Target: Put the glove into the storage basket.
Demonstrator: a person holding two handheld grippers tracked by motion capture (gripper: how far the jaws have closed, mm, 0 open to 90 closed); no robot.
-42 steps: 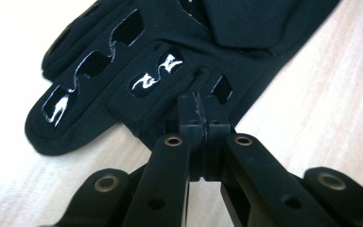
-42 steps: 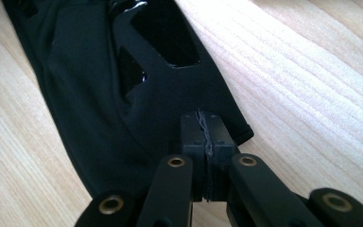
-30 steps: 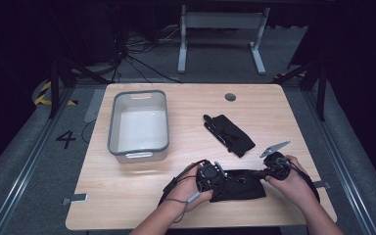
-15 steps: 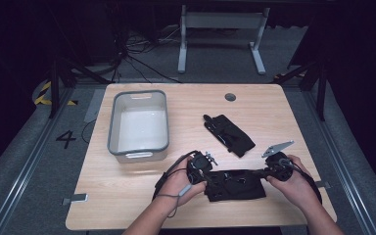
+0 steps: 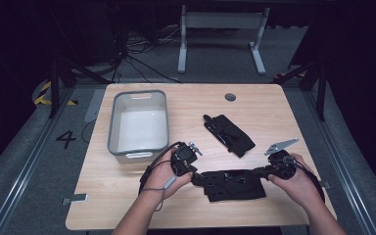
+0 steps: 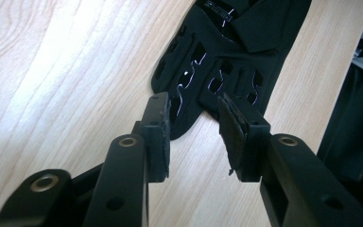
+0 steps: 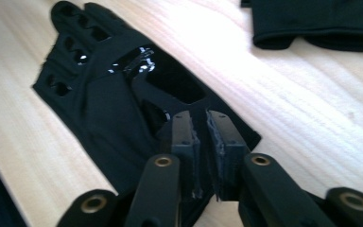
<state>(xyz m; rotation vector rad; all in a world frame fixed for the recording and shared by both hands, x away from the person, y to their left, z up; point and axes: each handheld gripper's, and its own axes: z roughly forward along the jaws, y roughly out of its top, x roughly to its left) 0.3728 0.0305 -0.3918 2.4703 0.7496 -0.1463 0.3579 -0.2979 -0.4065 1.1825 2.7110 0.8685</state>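
- Pale wooden counter [image 5: 127,196] carried a grey bin [image 5: 138,125] and two black gloves.
- Since a second earlier, my left gripper [image 6: 194,127] had shifted leftward; its fingers [image 6: 157,125] stood released at the near glove [image 5: 235,183] edge.
- My right gripper [image 7: 202,137] was clenched on its cuff, probably stretching it flat.

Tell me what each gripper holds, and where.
Right gripper pinches the near black glove at its cuff edge. Left gripper is open at its finger end, holding nothing.

Black glove [image 5: 235,184] with little holes, plus another black glove [image 5: 229,134]. Pale wood bench [image 5: 186,105] with wavy grain. Grey bin [image 5: 138,124], white inside. Black hand-held gripper [image 5: 196,177] pair, brass-coloured rivets.
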